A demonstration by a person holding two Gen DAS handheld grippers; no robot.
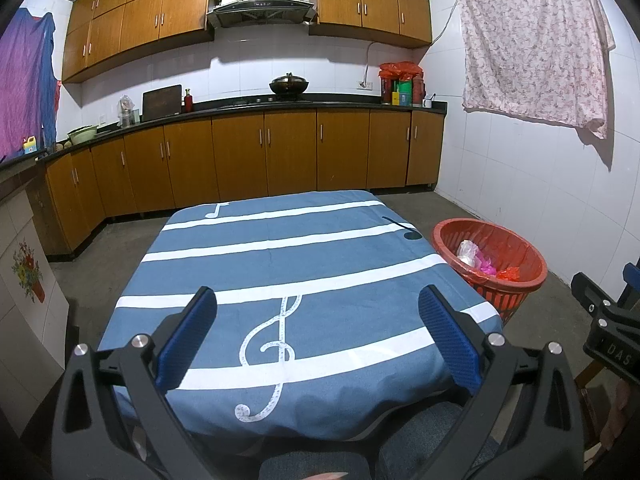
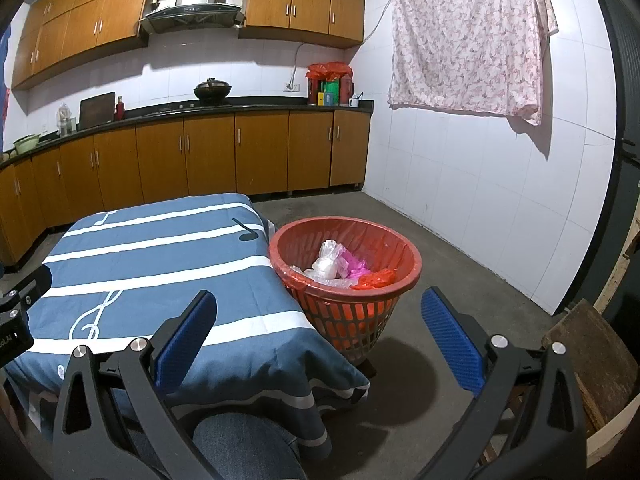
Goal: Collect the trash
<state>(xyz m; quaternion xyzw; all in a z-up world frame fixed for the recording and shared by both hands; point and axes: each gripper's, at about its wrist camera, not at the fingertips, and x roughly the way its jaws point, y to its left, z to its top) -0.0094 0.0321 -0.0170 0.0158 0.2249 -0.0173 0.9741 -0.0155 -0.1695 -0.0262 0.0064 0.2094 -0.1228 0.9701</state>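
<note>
Table [image 1: 304, 248] under blue cloth with white stripes and music notes: bare, no trash showing. Red plastic lattice basket [image 2: 344, 320], red-lined, stands on the floor touching its right corner and holds clear, white, pink and red plastic scraps [image 2: 340, 268]. Left gripper [image 1: 318, 344] and right gripper [image 2: 320, 344]: fingers wide, empty. Risk: bumping the basket and tipping it. Floor beneath the cloth is hidden.

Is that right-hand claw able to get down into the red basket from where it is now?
Probably yes. The right gripper is open and empty, and the red basket stands just ahead of it beside the table, its top open. Nothing lies between them; only bagged trash sits inside.
</note>
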